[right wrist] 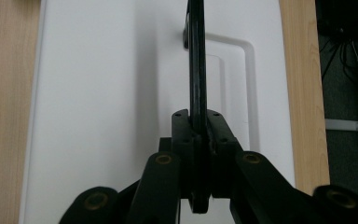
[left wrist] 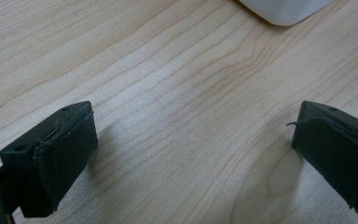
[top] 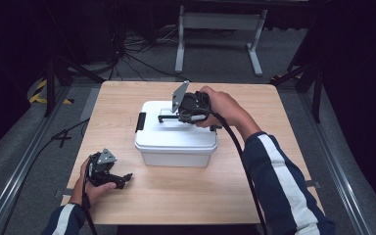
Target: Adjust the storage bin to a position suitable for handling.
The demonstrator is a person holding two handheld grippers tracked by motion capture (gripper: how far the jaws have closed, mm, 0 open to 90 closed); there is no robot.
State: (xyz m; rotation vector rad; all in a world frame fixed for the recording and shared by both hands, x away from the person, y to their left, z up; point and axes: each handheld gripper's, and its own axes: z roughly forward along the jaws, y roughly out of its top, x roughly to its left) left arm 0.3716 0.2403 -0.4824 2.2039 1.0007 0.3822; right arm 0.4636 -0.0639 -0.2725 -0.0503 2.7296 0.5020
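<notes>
While the right gripper has its jaws pinched on the thin black handle of the white box, at the middle of the high view, the lift seems to be the step in hand. It would go best straight up, the handle kept centred between the pads so the box does not swing. At lower left, the left gripper rests low over the desk, jaws spread and empty, well placed to steady the box's near side if it tilts.
</notes>
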